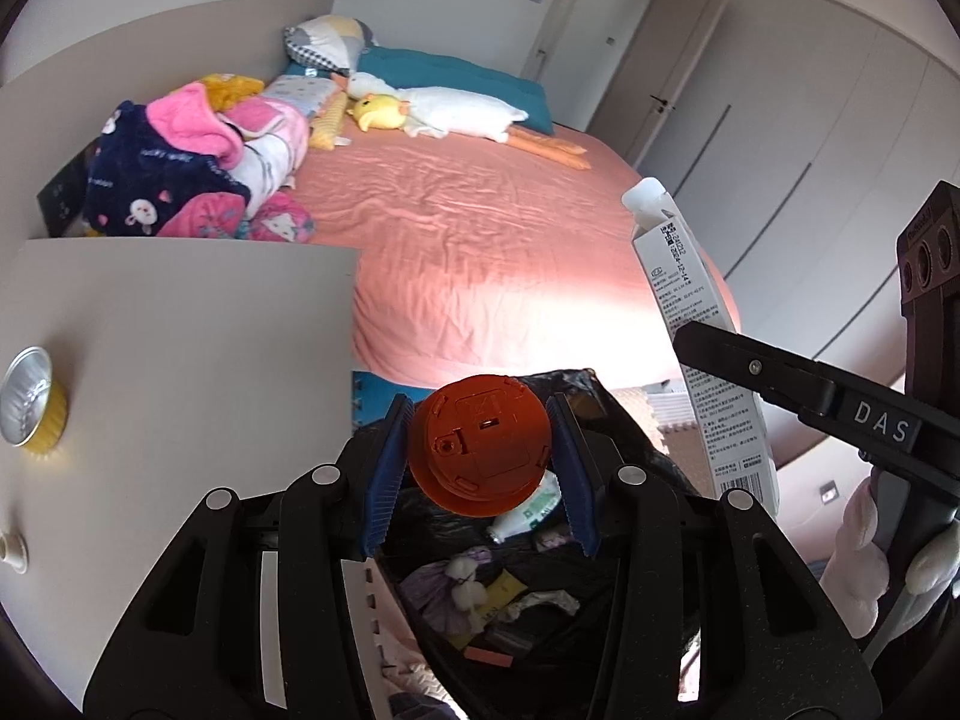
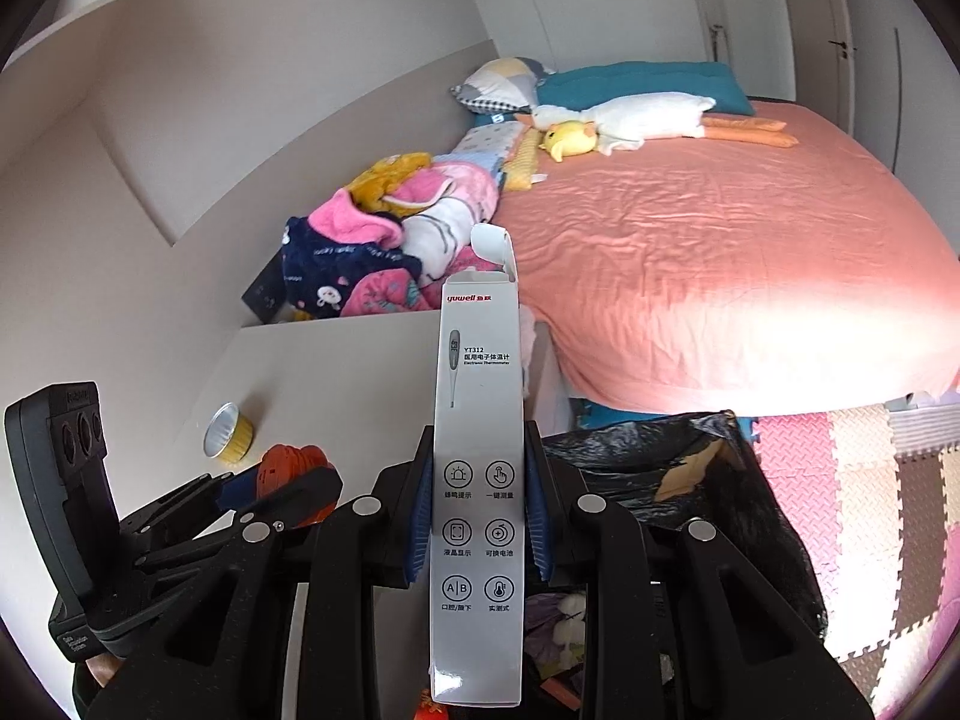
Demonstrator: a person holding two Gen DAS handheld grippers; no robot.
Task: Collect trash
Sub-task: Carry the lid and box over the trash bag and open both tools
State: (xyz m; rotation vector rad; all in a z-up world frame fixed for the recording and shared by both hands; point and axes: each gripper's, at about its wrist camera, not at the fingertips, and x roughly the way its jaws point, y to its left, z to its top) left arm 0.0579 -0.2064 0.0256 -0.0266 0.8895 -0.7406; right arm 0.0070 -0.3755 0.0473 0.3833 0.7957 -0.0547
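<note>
My left gripper [image 1: 480, 456] is shut on an orange round plastic piece [image 1: 480, 450] and holds it above the open black trash bag [image 1: 606, 414]. The bag holds crumpled paper, a small bottle and wrappers. My right gripper [image 2: 478, 516] is shut on a long grey thermometer box [image 2: 477, 480], held upright beside the bag [image 2: 690, 456]. The box also shows at the right of the left wrist view [image 1: 702, 348], and the orange piece at the left of the right wrist view [image 2: 288, 468].
A white bedside table [image 1: 180, 360] holds a yellow foil cup [image 1: 36, 402]. A bed with a pink sheet [image 1: 492, 240], plush toys and a pile of clothes [image 1: 180, 180] lies behind. Foam floor mats [image 2: 870, 480] lie to the right.
</note>
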